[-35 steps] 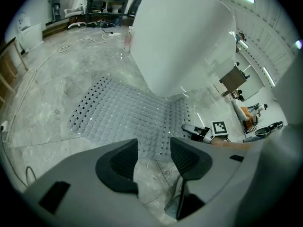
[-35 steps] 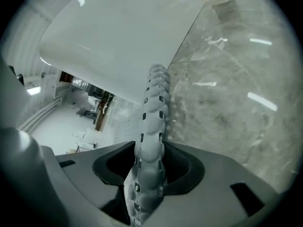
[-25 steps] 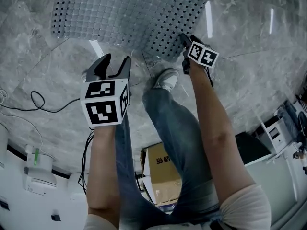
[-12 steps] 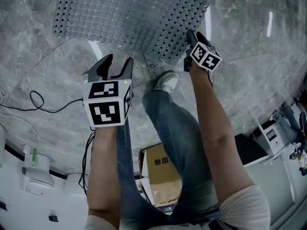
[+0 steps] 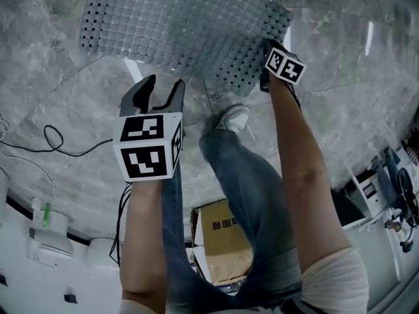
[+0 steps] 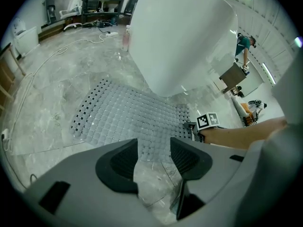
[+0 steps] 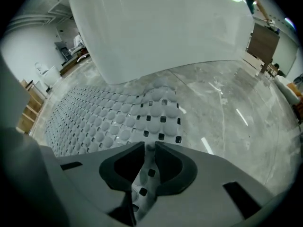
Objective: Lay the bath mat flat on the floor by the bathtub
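- Right gripper (image 7: 149, 148) pinches one corner of the bath mat (image 5: 183, 25). Its jaws have just been closing, and a strip of the clear, perforated mat runs between the pads.
- Left gripper (image 5: 162, 87) hangs with its jaws spread and nothing between them. It is over bare marble floor (image 5: 65, 123), on the side of the mat away from the bathtub (image 6: 184, 37).
- The mat lies spread on the floor just in front of the white bathtub. Its far edge sits close under the tub's curved wall, though whether the two touch is hard to tell.
- The pinched corner is lifted and rumpled, while the rest of the mat looks flat.
- A person's shoe (image 5: 232, 118) stands on the floor just beside the mat's edge, on the side away from the bathtub.
- The step in hand appears to be smoothing this last corner.
- To do it well, keep the grip low and draw the corner outward, parallel to the bathtub, until the ripple is gone.
- Lower the corner onto the floor before letting go, so it does not spring back.
- The free left gripper could press the mat's near edge to stop the sheet sliding away from the bathtub.
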The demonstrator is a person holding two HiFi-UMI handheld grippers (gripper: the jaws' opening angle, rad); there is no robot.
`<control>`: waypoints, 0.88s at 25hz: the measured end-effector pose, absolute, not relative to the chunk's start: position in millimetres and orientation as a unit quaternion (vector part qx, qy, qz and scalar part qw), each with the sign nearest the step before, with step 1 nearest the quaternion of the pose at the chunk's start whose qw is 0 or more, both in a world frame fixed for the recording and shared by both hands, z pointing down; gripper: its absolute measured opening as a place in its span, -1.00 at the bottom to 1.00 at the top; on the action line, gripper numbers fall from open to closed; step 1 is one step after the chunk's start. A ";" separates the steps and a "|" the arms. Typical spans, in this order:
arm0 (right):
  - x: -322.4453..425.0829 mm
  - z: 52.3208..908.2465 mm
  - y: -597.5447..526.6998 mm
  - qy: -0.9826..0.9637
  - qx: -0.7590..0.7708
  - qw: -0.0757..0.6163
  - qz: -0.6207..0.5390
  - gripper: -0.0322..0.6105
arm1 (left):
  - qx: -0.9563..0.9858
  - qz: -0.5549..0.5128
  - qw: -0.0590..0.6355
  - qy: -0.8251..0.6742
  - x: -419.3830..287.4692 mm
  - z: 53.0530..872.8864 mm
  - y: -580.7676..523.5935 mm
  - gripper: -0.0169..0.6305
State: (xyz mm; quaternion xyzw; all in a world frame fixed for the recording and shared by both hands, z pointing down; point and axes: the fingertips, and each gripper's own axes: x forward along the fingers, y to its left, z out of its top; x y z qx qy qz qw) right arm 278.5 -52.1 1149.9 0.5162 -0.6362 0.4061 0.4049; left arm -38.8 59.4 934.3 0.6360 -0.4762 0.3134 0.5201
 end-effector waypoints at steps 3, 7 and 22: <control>280.6 1153.7 -53.8 -0.624 0.512 0.420 0.415 -0.67 | 0.638 0.310 0.521 -0.475 -40.9 935.7 58.2 -0.24; 284.8 1128.4 -66.0 -0.639 0.527 0.423 0.368 -0.74 | 0.635 0.303 0.524 -0.480 -44.6 933.4 52.0 -0.24; 294.3 1141.7 -95.7 -0.635 0.524 0.396 0.406 -0.37 | 0.644 0.298 0.520 -0.476 -42.6 926.8 44.9 -0.24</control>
